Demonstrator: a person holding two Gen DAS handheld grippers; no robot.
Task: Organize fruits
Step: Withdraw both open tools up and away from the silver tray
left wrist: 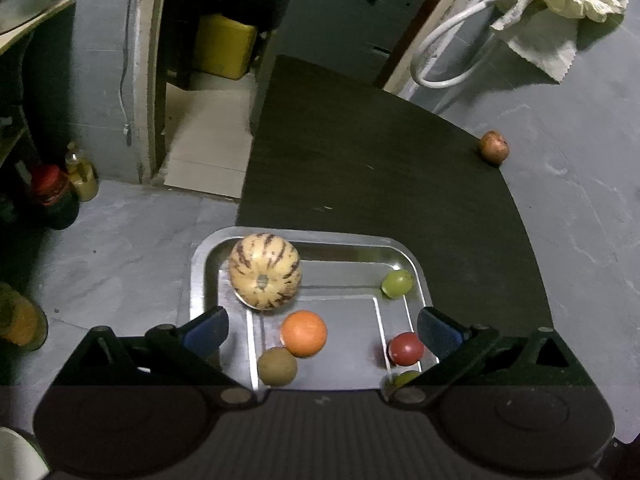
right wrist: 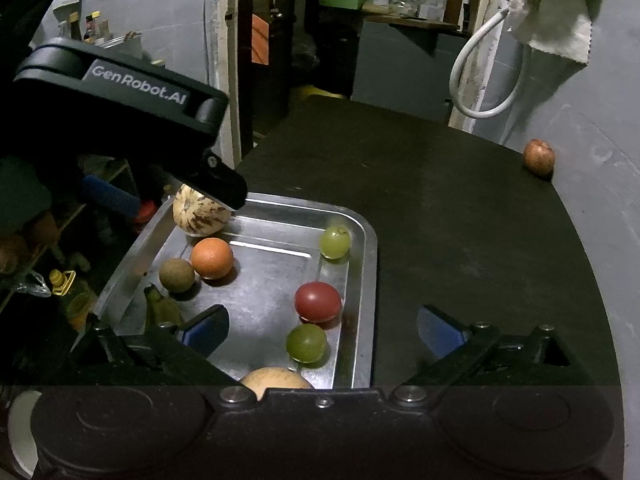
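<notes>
A metal tray [left wrist: 198, 272] [right wrist: 366, 264] on the dark table holds a striped melon [left wrist: 265, 271] [right wrist: 198, 216], an orange [left wrist: 304, 333] [right wrist: 212, 258], a brown kiwi-like fruit [left wrist: 277, 366] [right wrist: 177, 275], a red fruit [left wrist: 406, 348] [right wrist: 318, 301], green fruits [left wrist: 397, 284] [right wrist: 335, 242] [right wrist: 306, 342] and a tan fruit [right wrist: 276, 378] at the near edge. A reddish-brown fruit [left wrist: 495, 146] [right wrist: 539, 157] lies alone at the table's far right edge. My left gripper [left wrist: 322, 330] hangs open and empty over the tray. My right gripper [right wrist: 322, 330] is open and empty over the tray's right rim.
The left gripper's black body [right wrist: 120, 96] reaches over the tray's far left corner. The dark table [left wrist: 380, 168] borders a grey wall on the right. A white hose [right wrist: 480, 76] and cloth [right wrist: 552, 20] hang behind. Bottles [left wrist: 82, 172] stand on the floor at left.
</notes>
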